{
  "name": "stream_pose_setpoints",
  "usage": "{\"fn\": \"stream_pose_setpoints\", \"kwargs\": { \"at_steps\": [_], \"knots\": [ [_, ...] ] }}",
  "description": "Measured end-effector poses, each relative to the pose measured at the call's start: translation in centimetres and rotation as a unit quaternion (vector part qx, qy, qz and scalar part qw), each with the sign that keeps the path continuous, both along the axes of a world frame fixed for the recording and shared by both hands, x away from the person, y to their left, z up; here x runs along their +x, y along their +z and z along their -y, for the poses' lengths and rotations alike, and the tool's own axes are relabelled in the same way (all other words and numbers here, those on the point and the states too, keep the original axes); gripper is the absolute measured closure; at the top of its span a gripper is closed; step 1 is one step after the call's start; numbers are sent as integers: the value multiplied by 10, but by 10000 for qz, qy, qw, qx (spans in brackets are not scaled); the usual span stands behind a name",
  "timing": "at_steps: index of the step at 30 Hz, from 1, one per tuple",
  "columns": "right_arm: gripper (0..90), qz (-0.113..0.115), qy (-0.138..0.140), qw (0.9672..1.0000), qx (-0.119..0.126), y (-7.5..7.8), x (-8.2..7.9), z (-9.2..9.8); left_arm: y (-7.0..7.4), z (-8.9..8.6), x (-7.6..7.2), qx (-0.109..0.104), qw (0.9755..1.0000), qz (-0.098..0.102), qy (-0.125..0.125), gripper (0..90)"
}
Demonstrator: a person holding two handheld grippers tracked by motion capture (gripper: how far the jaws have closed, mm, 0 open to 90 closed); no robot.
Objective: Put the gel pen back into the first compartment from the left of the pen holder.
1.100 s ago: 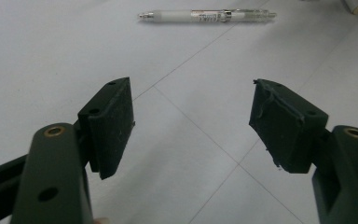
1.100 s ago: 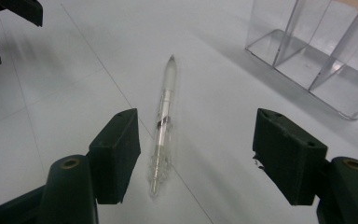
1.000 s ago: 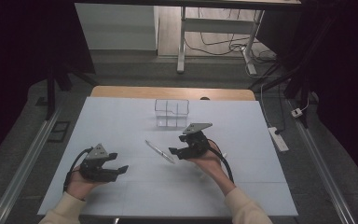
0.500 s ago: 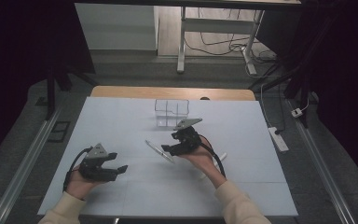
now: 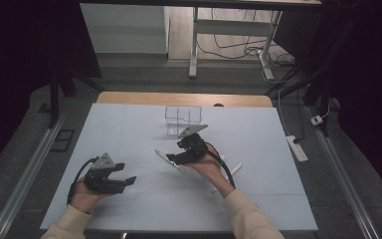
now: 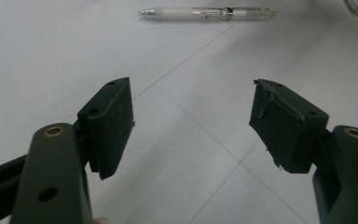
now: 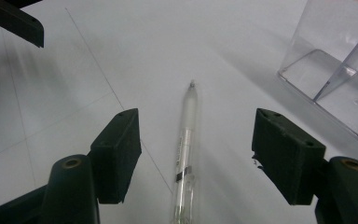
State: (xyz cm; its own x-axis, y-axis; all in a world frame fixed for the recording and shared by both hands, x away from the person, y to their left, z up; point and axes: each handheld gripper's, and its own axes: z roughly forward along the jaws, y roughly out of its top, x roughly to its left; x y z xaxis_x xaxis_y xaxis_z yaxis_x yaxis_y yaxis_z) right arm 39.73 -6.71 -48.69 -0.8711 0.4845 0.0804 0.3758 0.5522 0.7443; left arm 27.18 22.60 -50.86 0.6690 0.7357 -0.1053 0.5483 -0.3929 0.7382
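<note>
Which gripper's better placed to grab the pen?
Right. The right gripper already straddles the pen, jaws open either side. The left gripper sits apart from it, nearer the table's left side.

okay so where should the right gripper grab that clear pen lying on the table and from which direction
Grip the pen across its slim barrel near the middle, coming down from above. It lies flat on the table, and the open right gripper already straddles it with one jaw on each side, so lowering and closing should pinch the barrel squarely.

Open right claw (image 7: pixel 193 158) straddling pen (image 7: pixel 185 154), clear box (image 7: pixel 340 79) beside
</note>
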Motion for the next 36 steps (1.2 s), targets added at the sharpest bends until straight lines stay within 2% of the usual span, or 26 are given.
{"fn": "stream_pose_setpoints", "kwargs": {
  "at_steps": [12,20,36],
  "knots": [
    [338,-100,58,9998,-171,-9,7,-14,-1,0,0,19,10000,-16,-9,297],
    [381,-94,100,9993,-339,-17,12,-27,-1,-1,0,17,10000,-22,-1,298],
    [479,-321,131,9981,-511,-35,22,-40,-2,-1,1,40,10000,-20,-2,298]
  ]
}}
